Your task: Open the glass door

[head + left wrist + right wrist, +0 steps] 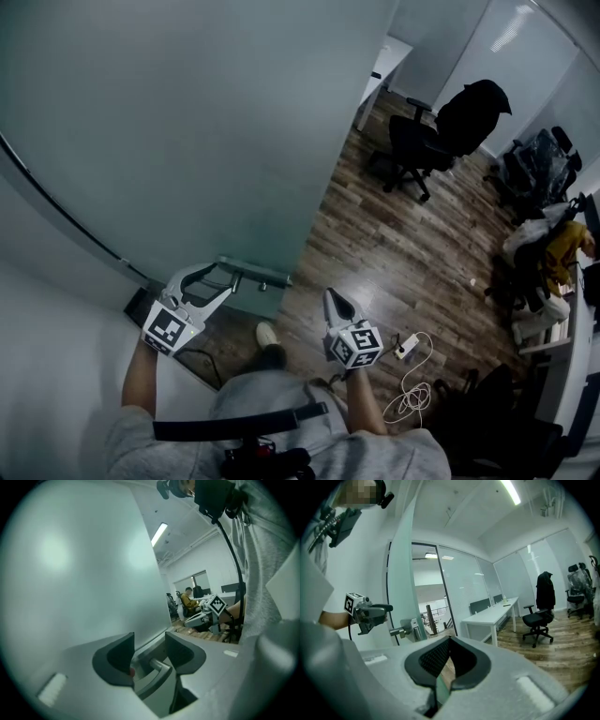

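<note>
- The frosted glass door [187,122] fills the upper left of the head view. Its free vertical edge runs down to the lock plate just in front of the person.
- Left of the door, a dark frame strip [66,216] borders a white wall [47,319]. There is little room on that side.
- Right of the door's edge lies open wooden floor [394,234], bare up to a black office chair [422,141] and a white bench [384,66] farther off.
- Near the person's shoe [267,334], a power strip [405,352] with a looped white cable lies on the floor, just right of the right claw.
- More chairs and a seated person in yellow [567,246] crowd the far right, well apart from the door.
- The door handle [157,666], a metal lever, sticks out from the door's edge at the height of the claws.
- The left claw [225,279] stands fairly wide, with the lever lying between its two jaws and filling the gap. The pads appear to press on it.
- The right claw [447,640] hangs over the open floor beside the door. Its jaw tips are together, holding nothing and touching nothing.
</note>
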The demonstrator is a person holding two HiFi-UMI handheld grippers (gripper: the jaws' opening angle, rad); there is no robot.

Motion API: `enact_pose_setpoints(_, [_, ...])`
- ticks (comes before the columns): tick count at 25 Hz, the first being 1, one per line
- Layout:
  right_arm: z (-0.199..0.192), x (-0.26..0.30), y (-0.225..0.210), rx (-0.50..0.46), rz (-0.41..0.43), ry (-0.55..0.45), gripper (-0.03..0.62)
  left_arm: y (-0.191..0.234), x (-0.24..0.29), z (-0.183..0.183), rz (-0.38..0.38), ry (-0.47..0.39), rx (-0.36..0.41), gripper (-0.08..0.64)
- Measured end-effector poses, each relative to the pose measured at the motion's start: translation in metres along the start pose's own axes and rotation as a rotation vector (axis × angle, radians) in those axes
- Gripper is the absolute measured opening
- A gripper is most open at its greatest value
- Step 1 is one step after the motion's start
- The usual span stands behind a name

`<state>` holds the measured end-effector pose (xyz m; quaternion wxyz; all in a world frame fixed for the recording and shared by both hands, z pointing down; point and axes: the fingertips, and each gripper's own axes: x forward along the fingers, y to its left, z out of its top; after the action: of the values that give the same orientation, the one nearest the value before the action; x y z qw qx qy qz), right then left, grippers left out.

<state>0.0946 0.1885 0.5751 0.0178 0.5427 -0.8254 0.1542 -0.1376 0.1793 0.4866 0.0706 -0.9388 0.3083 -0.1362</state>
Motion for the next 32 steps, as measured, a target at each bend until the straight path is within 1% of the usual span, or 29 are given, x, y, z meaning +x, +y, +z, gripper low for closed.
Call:
enact_pose_setpoints(2, [0.003, -0.001, 0.003, 0.001, 0.004, -0.003, 0.002, -0.002, 0.0, 0.006, 0.025, -0.022, -0.011, 0.188])
enact_pose_setpoints(6, [0.008, 0.001, 0.007, -0.001, 0.011, -0.009, 0.002, -0.004, 0.0, 0.013, 0.058, -0.034, -0.009, 0.114])
enact_pose_setpoints(8, [0.009, 0.0, 0.009, -0.005, 0.015, -0.012, 0.002, -0.005, 0.0, 0.012, 0.08, -0.045, -0.029, 0.082])
enact_pose_setpoints(11, [0.012, -0.003, 0.011, -0.01, 0.021, -0.021, 0.002, -0.008, -0.001, 0.006, 0.11, -0.059, -0.072, 0.009])
enact_pose_setpoints(14, [0.014, -0.005, 0.012, -0.013, 0.024, -0.031, 0.002, -0.014, 0.0, -0.001, 0.126, -0.081, -0.115, 0.003])
enact_pose_setpoints(18, [0.029, -0.011, 0.017, -0.021, 0.033, -0.056, 0.002, -0.02, -0.001, 0.019, 0.149, -0.105, -0.094, 0.003])
enact_pose_setpoints(20, [0.037, -0.016, 0.02, -0.021, 0.037, -0.071, 0.002, -0.025, -0.002, 0.026, 0.163, -0.123, -0.101, 0.002])
enact_pose_setpoints(26, [0.05, -0.022, 0.03, -0.042, 0.053, -0.102, 0.002, -0.033, -0.004, 0.031, 0.18, -0.158, -0.155, 0.003])
enact_pose_setpoints(30, [0.051, -0.027, 0.032, -0.051, 0.058, -0.11, 0.002, -0.043, -0.002, 0.025, 0.184, -0.159, -0.224, 0.003])
enact_pose_setpoints(32, [0.051, -0.029, 0.032, -0.047, 0.056, -0.113, 0.002, -0.049, -0.003, 0.023, 0.188, -0.158, -0.242, 0.003])
